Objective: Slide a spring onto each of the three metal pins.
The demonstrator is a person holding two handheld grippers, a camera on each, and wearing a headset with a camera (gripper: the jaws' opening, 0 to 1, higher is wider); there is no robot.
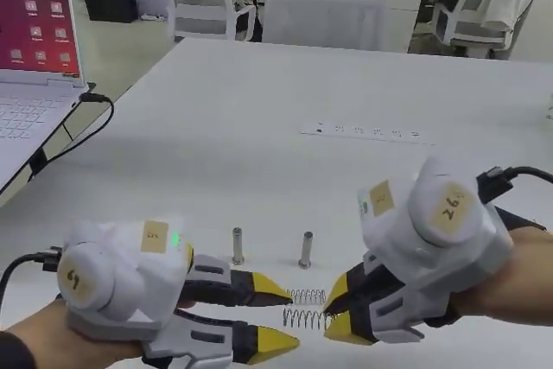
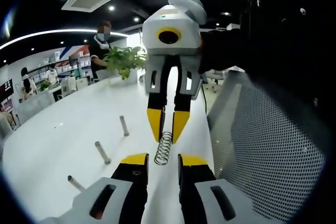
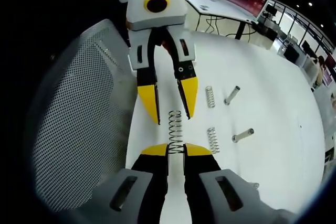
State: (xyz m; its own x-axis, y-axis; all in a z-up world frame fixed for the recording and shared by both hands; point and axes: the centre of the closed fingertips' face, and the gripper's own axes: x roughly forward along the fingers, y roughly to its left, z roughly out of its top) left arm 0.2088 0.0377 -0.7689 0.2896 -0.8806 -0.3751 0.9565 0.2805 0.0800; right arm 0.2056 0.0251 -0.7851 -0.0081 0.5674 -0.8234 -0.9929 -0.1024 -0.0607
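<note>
Head view's cramped. Where's the spring [image 3: 175, 127]? (Jo)
One end pinched in right gripper [image 3: 176, 150], clamped tight, near desk [image 1: 259, 127] edge. Other end reaches btwn the spread tips of left gripper [image 2: 164, 159], which is released. Contact there: can't tell. (Sam)
Pins? (Jo)
3 in a row per left gripper view, all bare: near pin [image 2: 76, 183], mid pin [image 2: 102, 152], far pin [image 2: 124, 125]. Apart from both grippers. (Sam)
Other springs? (Jo)
2 flat on desk by the pins: spare spring [image 3: 210, 96], second spare spring [image 3: 212, 140]. (Sam)
</note>
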